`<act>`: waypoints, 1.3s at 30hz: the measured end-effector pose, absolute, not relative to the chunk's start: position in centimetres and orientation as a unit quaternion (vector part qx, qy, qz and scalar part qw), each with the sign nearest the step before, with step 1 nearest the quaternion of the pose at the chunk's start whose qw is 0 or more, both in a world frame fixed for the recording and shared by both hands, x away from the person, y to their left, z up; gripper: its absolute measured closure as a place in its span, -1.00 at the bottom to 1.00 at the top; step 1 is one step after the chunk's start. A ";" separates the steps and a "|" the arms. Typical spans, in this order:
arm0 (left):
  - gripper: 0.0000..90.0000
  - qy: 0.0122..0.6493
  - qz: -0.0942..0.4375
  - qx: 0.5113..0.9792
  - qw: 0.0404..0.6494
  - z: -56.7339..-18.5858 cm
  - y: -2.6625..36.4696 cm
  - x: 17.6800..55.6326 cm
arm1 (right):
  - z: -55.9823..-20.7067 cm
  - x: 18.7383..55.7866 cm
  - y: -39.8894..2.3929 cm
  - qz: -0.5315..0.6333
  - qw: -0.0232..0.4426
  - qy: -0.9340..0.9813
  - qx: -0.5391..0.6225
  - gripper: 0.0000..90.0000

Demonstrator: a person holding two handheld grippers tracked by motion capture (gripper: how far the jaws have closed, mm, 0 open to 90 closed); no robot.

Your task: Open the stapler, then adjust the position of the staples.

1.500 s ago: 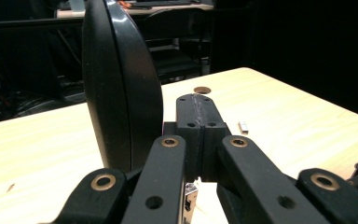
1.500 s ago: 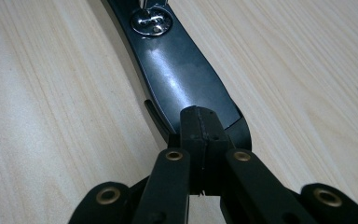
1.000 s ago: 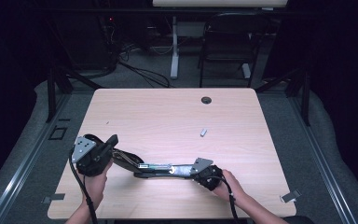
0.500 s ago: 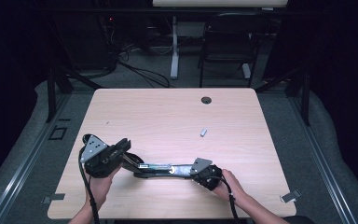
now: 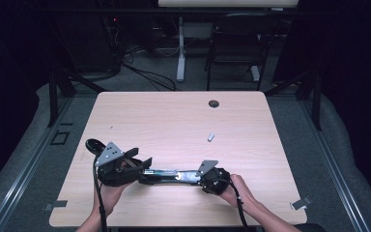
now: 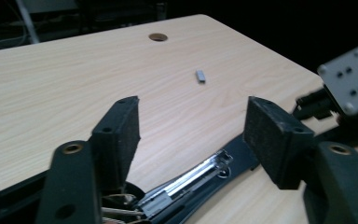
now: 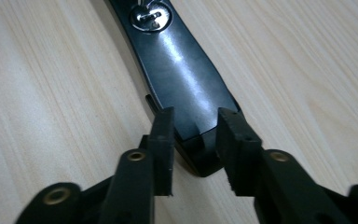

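1. The stapler (image 5: 171, 175) lies opened out flat on the table (image 5: 183, 121), near its front edge, at about 6 o'clock from the table's middle. It is long, black, and runs from left to right between the two grippers.
2. The left gripper (image 6: 191, 135) stands wide. Its jaws have just been opening, and in the left gripper view the pads are clear of the stapler's metal magazine (image 6: 191, 179), which lies below and between them without contact.
3. The right gripper (image 7: 193, 140) stands narrow around the black base end (image 7: 186, 70) of the stapler. Its jaws also have just been opening; the pads are at both sides of the tip, but I cannot tell if they press on it.
4. A small grey staple strip (image 5: 211, 137) lies apart, at about 1 o'clock from the stapler.
5. I judge the stapler to be stiff and rather heavy for its size, with smooth glossy plastic that can slide between pads.
6. The hinge makes the two halves swing, so a grip on one half alone leaves the other free to fall.
7. The better hold is across the narrow sides of the base, near the hinge, not on the shiny top.
8. The staple strip looks light and brittle; it needs a soft pinch on its long sides.
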State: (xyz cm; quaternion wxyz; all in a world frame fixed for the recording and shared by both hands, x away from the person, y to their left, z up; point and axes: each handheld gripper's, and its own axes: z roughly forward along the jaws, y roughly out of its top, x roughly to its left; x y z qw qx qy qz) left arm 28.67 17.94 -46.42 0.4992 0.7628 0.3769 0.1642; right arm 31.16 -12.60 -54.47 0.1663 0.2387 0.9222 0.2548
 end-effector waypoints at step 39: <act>-1.00 0.328 0.020 0.865 0.380 -49.9 17.6 26.7 | -51.6 38.2 -20.2 0.252 0.077 0.872 0.412 -0.89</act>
